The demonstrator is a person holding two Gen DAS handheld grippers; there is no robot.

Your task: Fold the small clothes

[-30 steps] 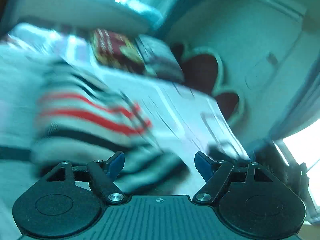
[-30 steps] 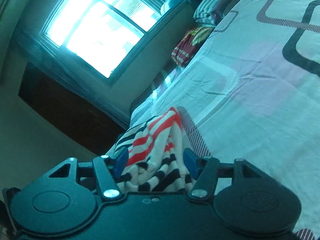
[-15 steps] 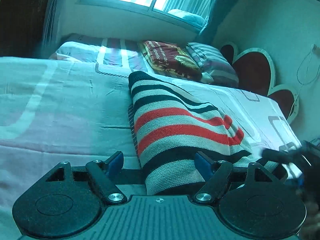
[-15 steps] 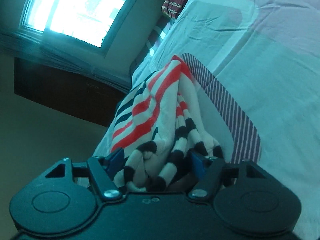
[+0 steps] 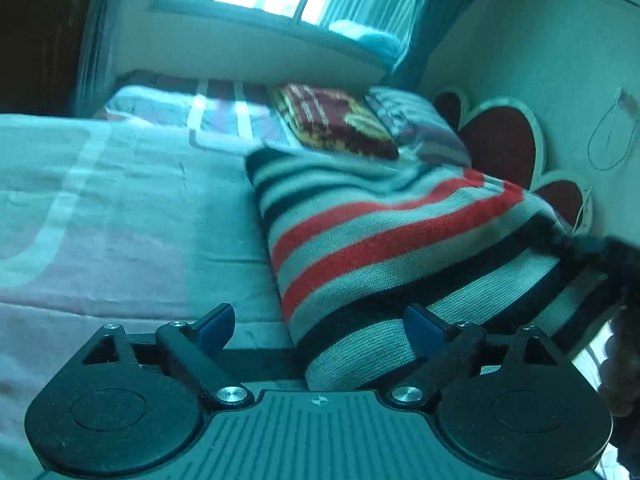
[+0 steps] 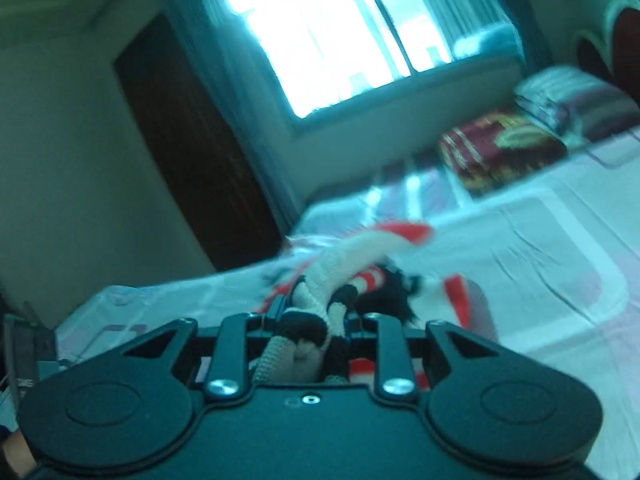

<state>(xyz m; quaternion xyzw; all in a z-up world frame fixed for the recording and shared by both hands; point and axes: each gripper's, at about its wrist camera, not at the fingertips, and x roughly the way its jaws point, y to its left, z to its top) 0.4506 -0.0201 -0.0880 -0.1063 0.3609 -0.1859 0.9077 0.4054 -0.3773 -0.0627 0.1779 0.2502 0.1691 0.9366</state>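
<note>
A knit sweater (image 5: 384, 240) with red, black and pale stripes lies on the bed sheet (image 5: 120, 220). My left gripper (image 5: 320, 328) hovers low over the sweater's near edge. Its jaws are opening and stand wide, with the edge lying between them, nearer the right fingertip (image 5: 420, 330); the pads do not press on it. My right gripper (image 6: 314, 316) is closing on a bunched part of the same sweater (image 6: 320, 280), with cloth packed between its fingers. In the left wrist view that gripper (image 5: 592, 248) shows at the right edge, holding the sweater's right side up off the bed.
A red patterned pillow (image 5: 336, 120) and a striped pillow (image 5: 416, 124) lie at the bed's head by a heart-shaped headboard (image 5: 500, 144). A bright window (image 6: 340, 32) and a dark door (image 6: 192, 140) stand beyond. A hand (image 5: 620, 372) shows at the right edge.
The right gripper's jaws have narrowed onto the bunched sweater, and it has rolled and moved, lifting the sweater's right side. The left jaws have widened and that gripper has dropped closer to the bed.
</note>
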